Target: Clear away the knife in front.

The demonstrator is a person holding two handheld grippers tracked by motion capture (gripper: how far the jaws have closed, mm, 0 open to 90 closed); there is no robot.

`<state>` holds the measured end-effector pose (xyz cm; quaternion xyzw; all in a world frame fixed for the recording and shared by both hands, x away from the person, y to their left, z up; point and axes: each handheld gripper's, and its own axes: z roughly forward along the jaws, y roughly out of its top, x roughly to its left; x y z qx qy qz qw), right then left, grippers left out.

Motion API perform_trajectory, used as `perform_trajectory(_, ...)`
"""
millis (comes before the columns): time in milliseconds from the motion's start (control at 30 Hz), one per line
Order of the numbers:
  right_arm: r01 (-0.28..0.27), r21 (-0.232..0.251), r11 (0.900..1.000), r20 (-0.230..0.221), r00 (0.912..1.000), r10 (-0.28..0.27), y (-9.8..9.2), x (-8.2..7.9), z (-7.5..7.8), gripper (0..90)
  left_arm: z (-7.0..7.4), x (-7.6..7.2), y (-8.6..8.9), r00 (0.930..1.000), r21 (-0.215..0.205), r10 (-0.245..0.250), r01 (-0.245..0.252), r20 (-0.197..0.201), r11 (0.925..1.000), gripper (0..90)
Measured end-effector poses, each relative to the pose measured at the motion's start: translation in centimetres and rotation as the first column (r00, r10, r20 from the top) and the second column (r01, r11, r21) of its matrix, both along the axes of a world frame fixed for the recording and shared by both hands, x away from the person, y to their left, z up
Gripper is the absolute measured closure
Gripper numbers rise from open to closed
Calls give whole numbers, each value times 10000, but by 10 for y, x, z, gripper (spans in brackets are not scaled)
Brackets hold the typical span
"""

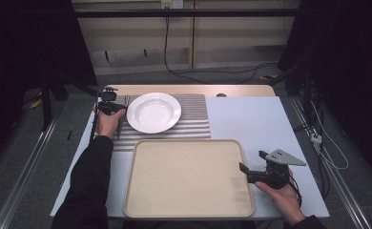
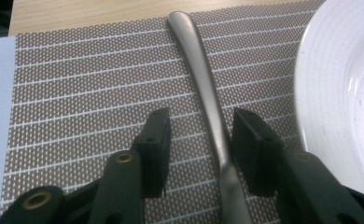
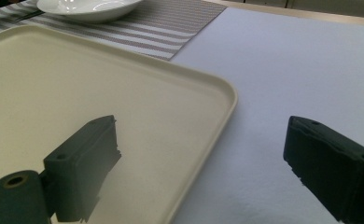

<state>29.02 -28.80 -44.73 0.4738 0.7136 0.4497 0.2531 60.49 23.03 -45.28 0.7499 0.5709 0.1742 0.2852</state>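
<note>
A metal utensil's handle [image 2: 203,79] lies on the striped placemat [image 2: 77,93], just left of the white plate [image 2: 343,93]. My left gripper [image 2: 202,119] straddles that handle low over the mat. Its right pad sits close against the handle and its left pad stands clear of it, so the jaws are open. In the high view the left gripper [image 1: 113,106] is at the plate's [image 1: 153,112] left side. My right gripper [image 1: 253,161] hovers open over the right rim of the beige tray [image 1: 189,141], with nothing between its jaws [image 3: 201,135].
The tray [image 3: 227,93] lies bare at the table's front centre. Pale blue table surface [image 1: 251,119] spreads to the right of the placemat [image 1: 193,119]. A wooden strip [image 1: 189,89] runs along the far edge. Cables lie on the floor beyond.
</note>
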Motion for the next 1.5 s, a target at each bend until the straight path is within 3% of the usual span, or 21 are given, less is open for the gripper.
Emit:
perform_trajectory(133, -2, -11, 10000, 16, 10000, 2, 0, -1, 0, 100, 2, 1, -6, 9993, 270, -351, 355, -159, 9990, 719)
perform_trajectory(167, -7, 13, 10000, 21, 10000, 7, 0, -1, 0, 100, 2, 1, -7, 9981, 149, -558, 562, -248, 9983, 770)
perform_trajectory(233, -50, 10, 10000, 4, 10000, 50, 1, -1, 0, 100, 2, 1, -7, 9981, 215, -567, 572, -258, 9981, 776)
perform_trajectory(433, -112, 9, 9999, -44, 9999, 112, 3, 0, 0, 100, 7, -3, -1, 9936, 372, -721, 755, -873, 9964, 796)
perform_trajectory(633, -133, -50, 9999, -51, 9999, 133, 3, 0, 0, 100, 12, -8, 3, 9848, 589, -936, 1032, -1465, 9929, 798)
perform_trajectory(833, -86, 26, 10000, -49, 10000, 86, 2, 0, 0, 100, 10, -5, 4, 9884, 298, -849, 893, -1260, 9956, 774)
perform_trajectory(1100, -141, 59, 9999, -59, 9999, 141, 3, 0, 0, 101, 10, -5, -1, 9889, 644, -874, 956, -1203, 9933, 784)
perform_trajectory(1500, -178, 10, 9998, -71, 9998, 178, 2, 0, 0, 101, 11, -4, -4, 9879, 756, -825, 929, -1312, 9928, 799)
